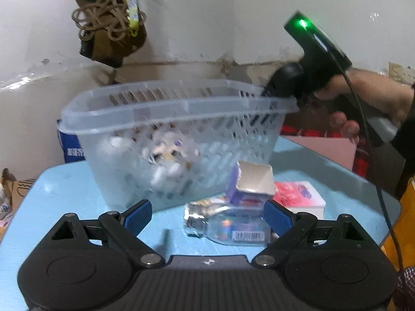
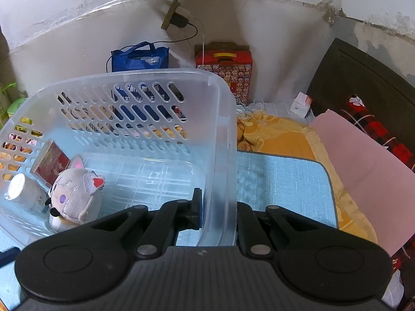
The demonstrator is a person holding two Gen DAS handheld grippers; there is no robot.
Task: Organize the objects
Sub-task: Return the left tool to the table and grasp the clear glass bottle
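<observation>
While my right gripper (image 2: pixel 215 211) pinches the near wall of the clear plastic basket (image 2: pixel 145 77), its fingers sit one on each side of that wall: the left one (image 2: pixel 197 207) inside the basket, the other outside and hidden behind the translucent plastic. Fingers are nearly together, clamped on the wall.

My left gripper (image 1: pixel 207 216) is spread wide, blue pads far apart, nothing between them pressed. Just ahead of it on the blue tabletop (image 1: pixel 64 181) lies a clear bottle (image 1: pixel 228 225) on its side, cap end toward the left finger (image 1: pixel 137 216); its body runs up to the right finger, whether touching I cannot tell. A purple-and-white carton (image 1: pixel 249 184) with its top flaps open stands right behind the bottle, tilted, and a pink-and-white packet (image 1: pixel 301 197) lies flat beside the carton, to the right. A dark thin stick (blurred, cannot tell what) (image 1: pixel 166 238) lies on the tabletop between the fingers, closer to the left one.

Basket sits on the tabletop behind the bottle, seen from the left wrist. Inside it, bunched at the left end in the right wrist view: a grey plush toy (image 2: pixel 75 197) with red-lined ears, a red box (image 2: pixel 50 163) leaning on the side wall, and a white cylindrical container (image 2: pixel 23 191). Rest of the basket floor is bare.

A hand (image 1: pixel 368 96) holds the right gripper's handle at the basket's right corner.
</observation>
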